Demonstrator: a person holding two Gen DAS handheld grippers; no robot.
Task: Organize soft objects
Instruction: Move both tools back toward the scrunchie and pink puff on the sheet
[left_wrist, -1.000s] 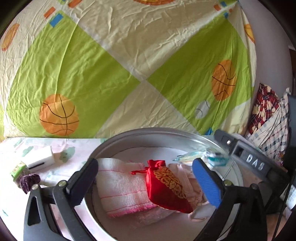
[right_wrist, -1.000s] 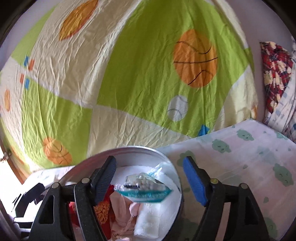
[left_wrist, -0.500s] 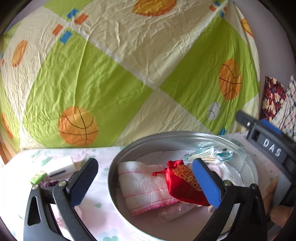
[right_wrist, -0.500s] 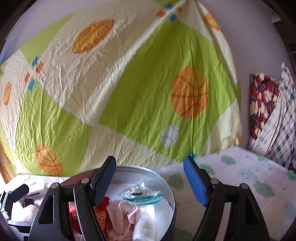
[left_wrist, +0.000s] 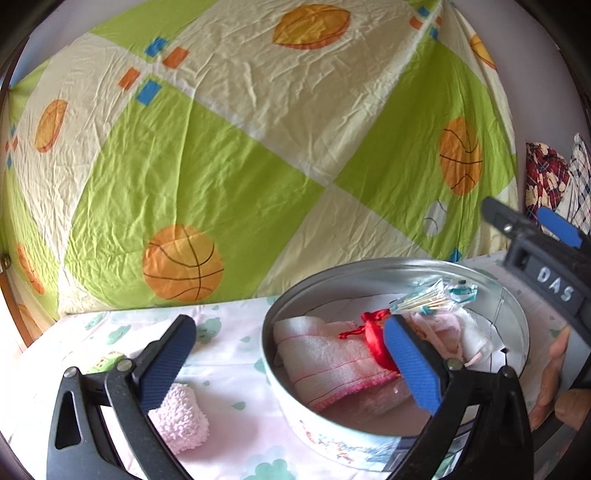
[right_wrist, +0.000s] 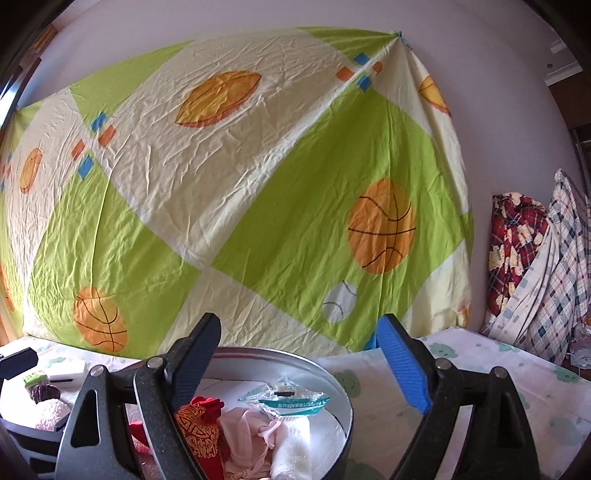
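Note:
A round metal tin (left_wrist: 515, 332) stands on the table and holds a folded white-and-pink towel (left_wrist: 325, 354), a red pouch (left_wrist: 373, 343), pink cloth (left_wrist: 439, 332) and a clear packet of cotton swabs (left_wrist: 432, 299). My left gripper (left_wrist: 291, 365) is open and empty, its right finger over the tin's near rim. A folded pink fluffy cloth (left_wrist: 181, 417) lies on the table under its left finger. My right gripper (right_wrist: 299, 365) is open and empty above the tin (right_wrist: 332, 373), with the pouch (right_wrist: 195, 424) and the swab packet (right_wrist: 291, 400) below it.
A green and cream sheet with basketballs (left_wrist: 258, 147) hangs behind the table. Plaid bedding (right_wrist: 535, 273) is stacked at the right. A small white box (right_wrist: 68, 373), a green packet (right_wrist: 35, 378) and a dark purple item (right_wrist: 44, 393) lie at the table's left.
Both grippers have pulled back and up from the tin. The left view has shifted left, bringing the pink fluffy cloth into sight. The swab packet lies in the tin.

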